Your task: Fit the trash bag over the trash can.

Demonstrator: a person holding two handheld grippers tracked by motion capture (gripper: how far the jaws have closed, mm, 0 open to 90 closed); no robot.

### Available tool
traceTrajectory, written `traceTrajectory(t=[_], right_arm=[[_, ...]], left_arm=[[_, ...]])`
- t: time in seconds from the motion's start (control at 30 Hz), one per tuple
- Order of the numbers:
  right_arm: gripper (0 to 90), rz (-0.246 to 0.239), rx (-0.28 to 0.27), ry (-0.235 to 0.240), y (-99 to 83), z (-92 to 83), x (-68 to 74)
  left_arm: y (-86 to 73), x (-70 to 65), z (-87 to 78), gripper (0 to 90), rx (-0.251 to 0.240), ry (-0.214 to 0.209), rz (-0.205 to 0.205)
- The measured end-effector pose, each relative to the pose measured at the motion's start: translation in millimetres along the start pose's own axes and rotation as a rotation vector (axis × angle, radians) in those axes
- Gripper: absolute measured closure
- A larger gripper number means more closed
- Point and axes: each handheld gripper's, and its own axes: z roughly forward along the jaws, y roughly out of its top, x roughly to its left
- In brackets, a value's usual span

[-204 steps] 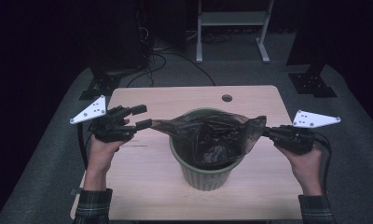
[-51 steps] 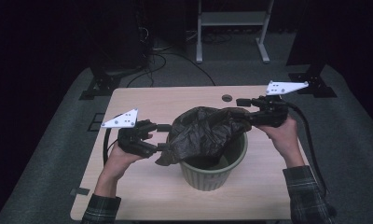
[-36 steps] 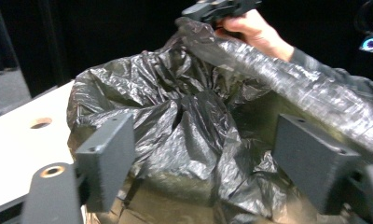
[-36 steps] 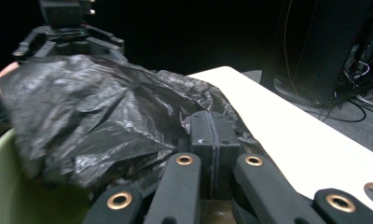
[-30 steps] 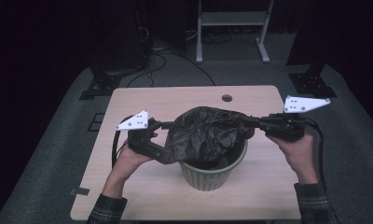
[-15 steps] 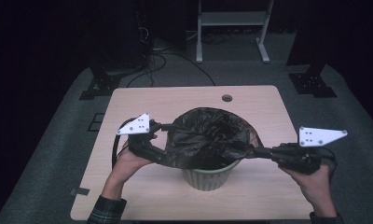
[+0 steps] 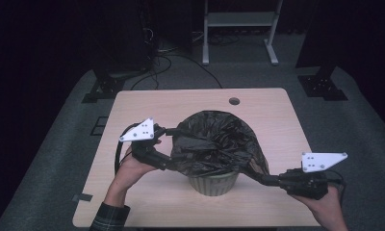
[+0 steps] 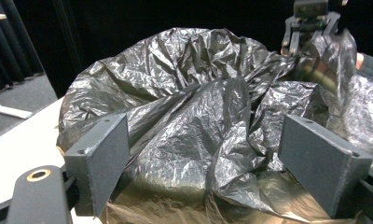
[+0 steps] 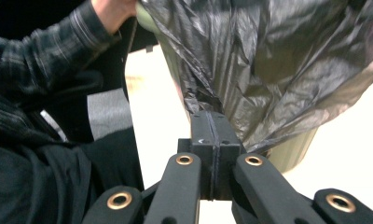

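A pale green bin (image 7: 213, 183) stands mid-table with a black plastic bag (image 7: 214, 139) bunched over its mouth. My left gripper (image 7: 173, 147) sits against the bin's left side. Its jaws stand wide apart in the left gripper view (image 8: 208, 158), with crumpled bag (image 8: 184, 84) bulging between them. My right gripper (image 7: 256, 176) is low at the front right, shut on the bag's edge, which is stretched taut towards it. The right gripper view shows the closed tips (image 9: 211, 116) pinching a twist of bag (image 9: 278, 56) beside the bin wall (image 9: 292, 149). The right gripper (image 8: 310, 28) is also visible beyond the bag.
The wooden table (image 7: 181, 101) has a cable hole (image 7: 234, 101) near its back edge. Behind it on the grey carpet stand a metal frame (image 7: 238, 19), two black stand bases (image 7: 104, 89) (image 7: 323, 84) and loose cables. A plaid sleeve (image 9: 44, 51) lies close by.
My right gripper has swung from the bin's back right to its front right and sunk, drawing the bag's edge outward and down over the rim. The left gripper has stayed put.
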Motion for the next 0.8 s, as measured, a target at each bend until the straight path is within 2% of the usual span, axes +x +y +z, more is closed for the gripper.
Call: traceTrajectory(t=[0.3, 0.43, 0.5, 0.57, 0.63, 0.7, 0.8], right_arm=[[89.9, 0.055, 0.115, 0.010, -23.3, 30.7, -13.3], [89.8, 0.077, 0.179, -0.022, -34.9, 44.0, -23.0], [89.9, 0.089, 0.200, -0.020, -40.3, 50.8, -27.6], [89.8, 0.093, 0.244, -0.035, -44.8, 57.3, -30.9], [89.2, 0.100, 0.250, -0.036, -47.0, 60.0, -32.8], [76.3, 0.108, 0.240, -0.058, -44.7, 57.4, -33.6], [67.5, 0.107, 0.200, -0.077, -39.7, 49.5, -33.3]], left_arm=[[-0.1, 0.1, 0.2, 15.2, -0.004, -0.004, 0.000], [-0.1, 0.0, 0.6, 15.2, -0.007, -0.007, 0.000], [-0.1, 0.0, 0.9, 15.2, -0.008, -0.008, -0.001], [-0.2, 0.0, 0.8, 15.2, -0.008, -0.009, -0.003], [-0.2, 0.1, 0.7, 15.2, -0.008, -0.009, -0.001], [-0.3, 0.5, -0.2, 15.2, -0.006, -0.010, -0.003], [-0.4, 0.5, -0.2, 15.1, -0.007, -0.011, -0.002]])
